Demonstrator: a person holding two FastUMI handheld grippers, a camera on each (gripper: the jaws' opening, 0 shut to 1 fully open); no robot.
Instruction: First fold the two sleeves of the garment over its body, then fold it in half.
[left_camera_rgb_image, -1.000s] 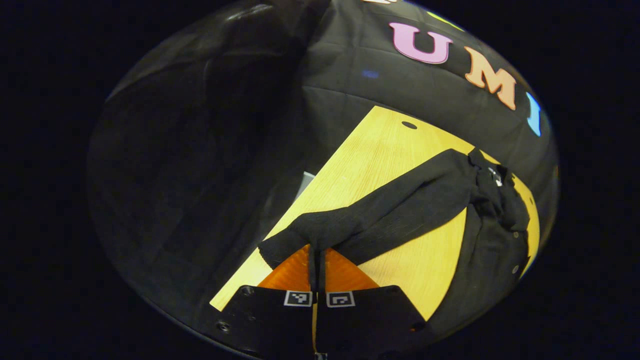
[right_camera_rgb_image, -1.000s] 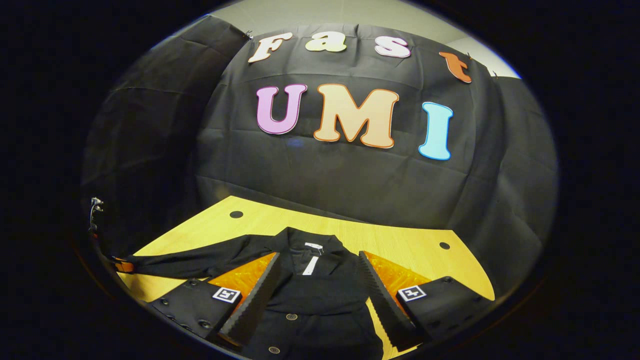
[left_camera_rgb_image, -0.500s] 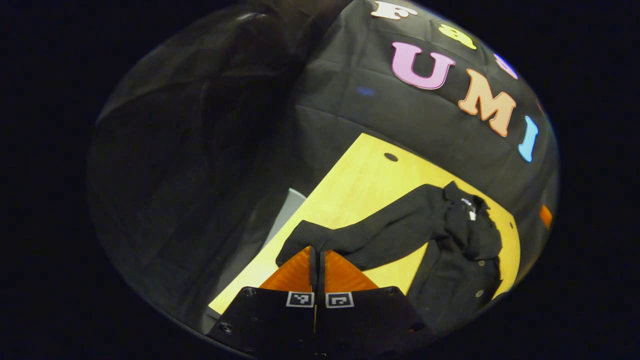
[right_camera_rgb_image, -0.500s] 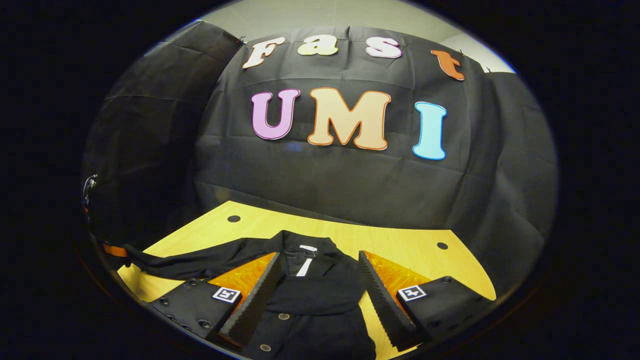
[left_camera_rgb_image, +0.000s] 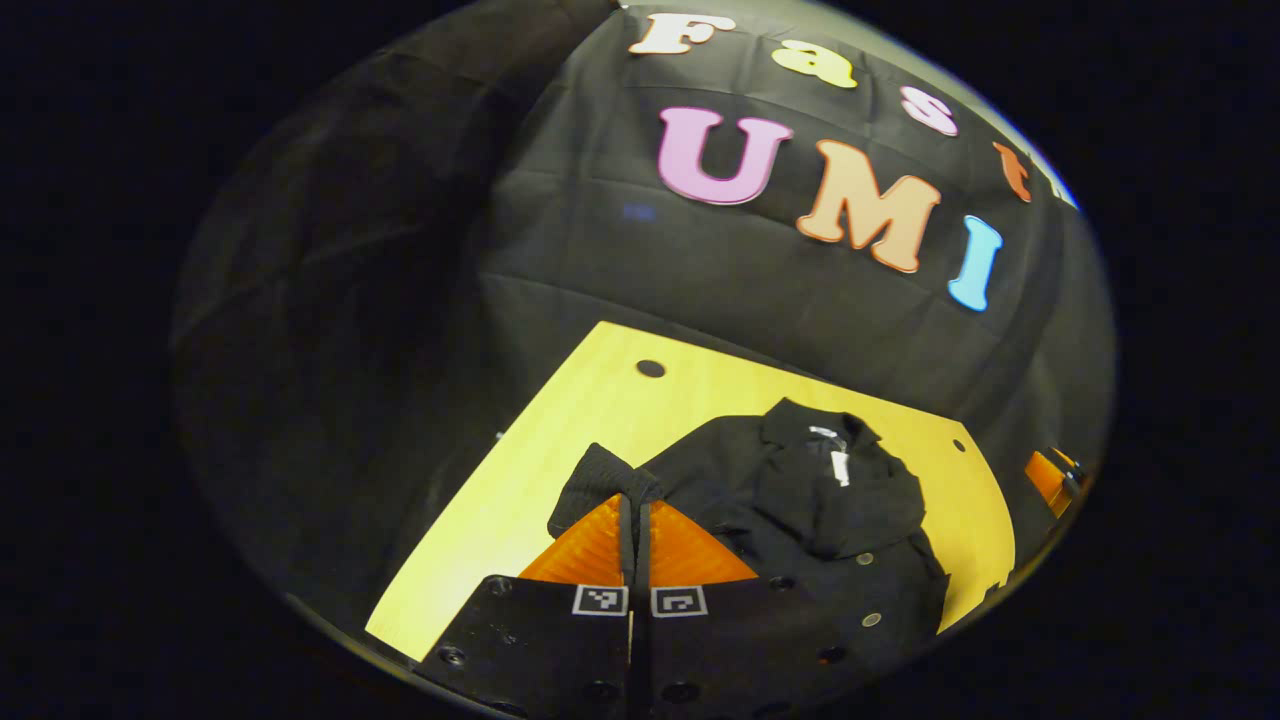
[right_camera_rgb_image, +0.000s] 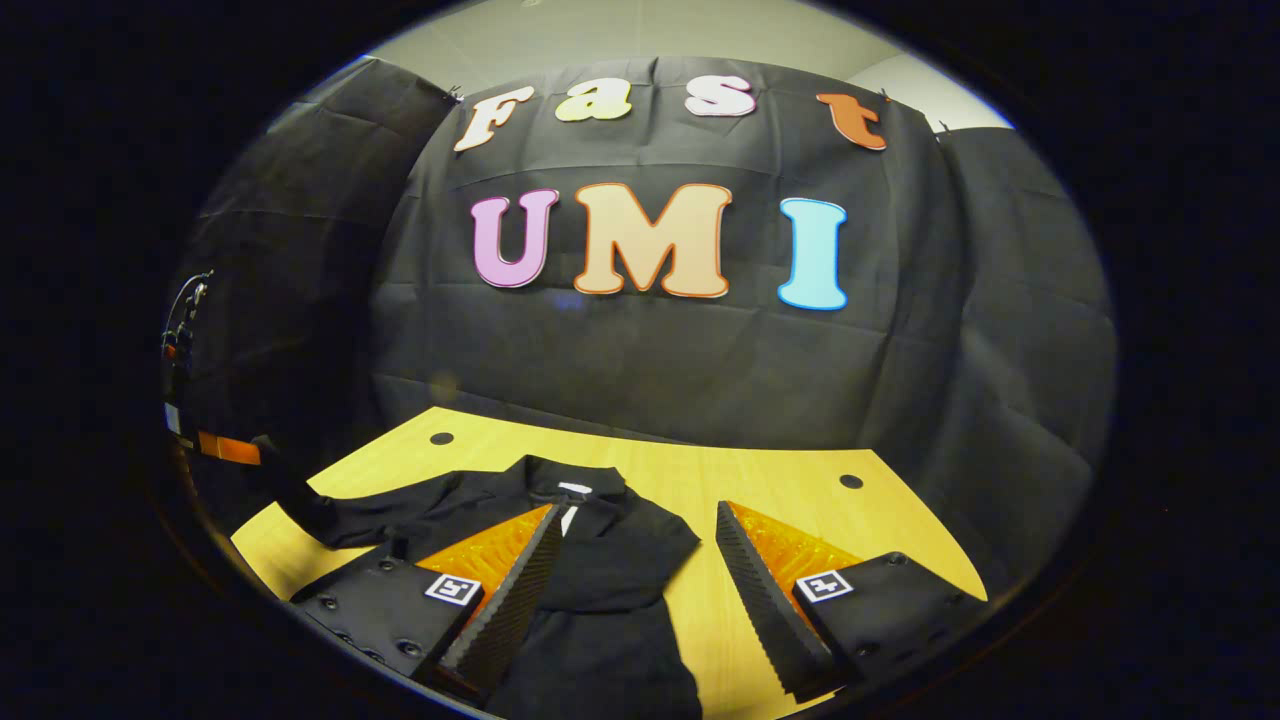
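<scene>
Carried inward since before, the sleeve (left_camera_rgb_image: 600, 478) is sitting pinched in the left gripper (left_camera_rgb_image: 633, 520); the right gripper (right_camera_rgb_image: 635, 560) is gaping over the garment (right_camera_rgb_image: 600, 560)

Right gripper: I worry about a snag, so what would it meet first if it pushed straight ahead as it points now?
Probably the black garment, lying on the table between the open fingers of the right gripper; beyond it bare tabletop. Height above the cloth is unclear.
</scene>
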